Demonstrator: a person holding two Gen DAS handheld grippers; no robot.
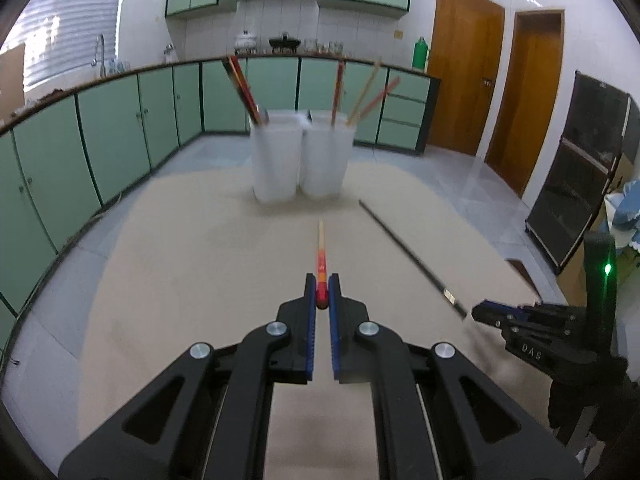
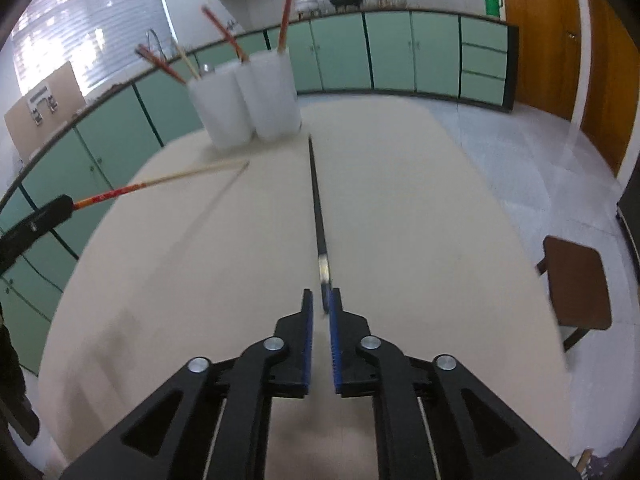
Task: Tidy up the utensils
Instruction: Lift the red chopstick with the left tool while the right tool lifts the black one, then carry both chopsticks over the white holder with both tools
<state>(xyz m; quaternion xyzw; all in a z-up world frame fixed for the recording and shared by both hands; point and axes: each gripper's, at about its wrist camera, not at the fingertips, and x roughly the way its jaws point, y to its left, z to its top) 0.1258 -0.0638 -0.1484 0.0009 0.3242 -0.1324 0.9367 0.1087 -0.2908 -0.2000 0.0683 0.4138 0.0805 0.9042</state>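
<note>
Gripping a red chopstick [image 1: 321,268] in the left tool [image 1: 322,292] above the beige worktop [image 1: 180,272], right tool [image 2: 322,306] clamped narrowly on a black chopstick [image 2: 316,200], both aimed toward two white holders [image 1: 300,156].

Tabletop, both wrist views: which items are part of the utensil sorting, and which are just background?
In the job:
- red chopstick, in the left gripper
- black chopstick, end between the right gripper tips
- two white holders with chopsticks in them

Just around:
- green thermos
- brown stool
- pots on the far counter
</note>
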